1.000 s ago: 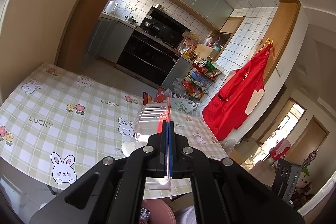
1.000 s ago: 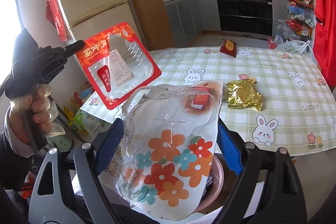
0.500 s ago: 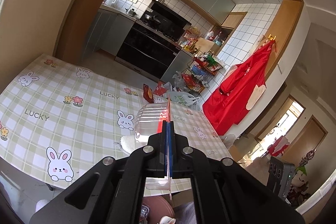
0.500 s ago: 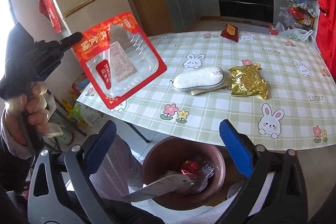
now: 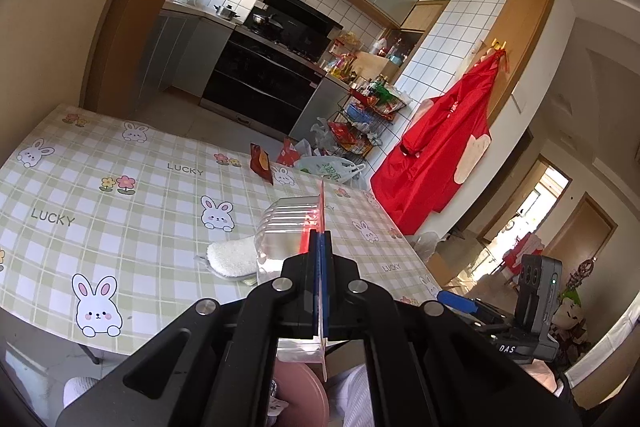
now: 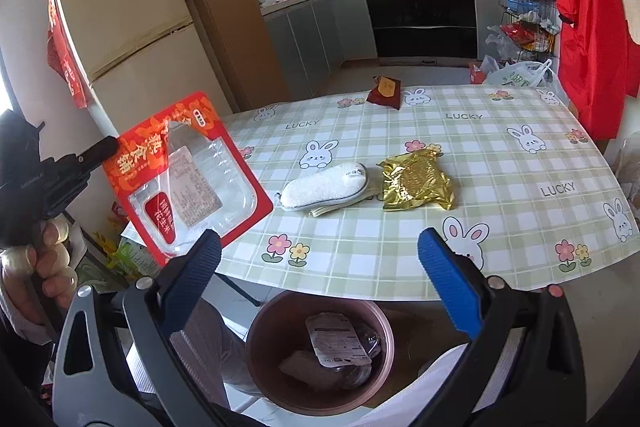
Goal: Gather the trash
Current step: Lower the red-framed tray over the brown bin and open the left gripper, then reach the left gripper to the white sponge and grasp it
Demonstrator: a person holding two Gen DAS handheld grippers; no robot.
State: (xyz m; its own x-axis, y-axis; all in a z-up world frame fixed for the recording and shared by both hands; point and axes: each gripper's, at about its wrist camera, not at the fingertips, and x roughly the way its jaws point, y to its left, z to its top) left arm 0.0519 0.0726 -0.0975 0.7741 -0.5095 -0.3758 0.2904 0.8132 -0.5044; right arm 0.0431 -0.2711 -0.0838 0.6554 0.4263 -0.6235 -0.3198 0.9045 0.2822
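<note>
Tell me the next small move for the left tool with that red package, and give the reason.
Probably carry the red package rightward over the brown bin and release it there. The left tool is pinching the package's edge out past the table corner, not above the bin, which sits below the near table edge and already holds wrappers. The right tool is open and empty.

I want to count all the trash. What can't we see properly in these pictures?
- Brown bin: in the right wrist view the lower trash is hidden under the top wrapper; in the left wrist view the left gripper covers nearly all of it.
- Red package: edge-on in the left wrist view.
- Gold packet: its label is too crumpled to read.
- Dark red packet: too small to identify.
</note>
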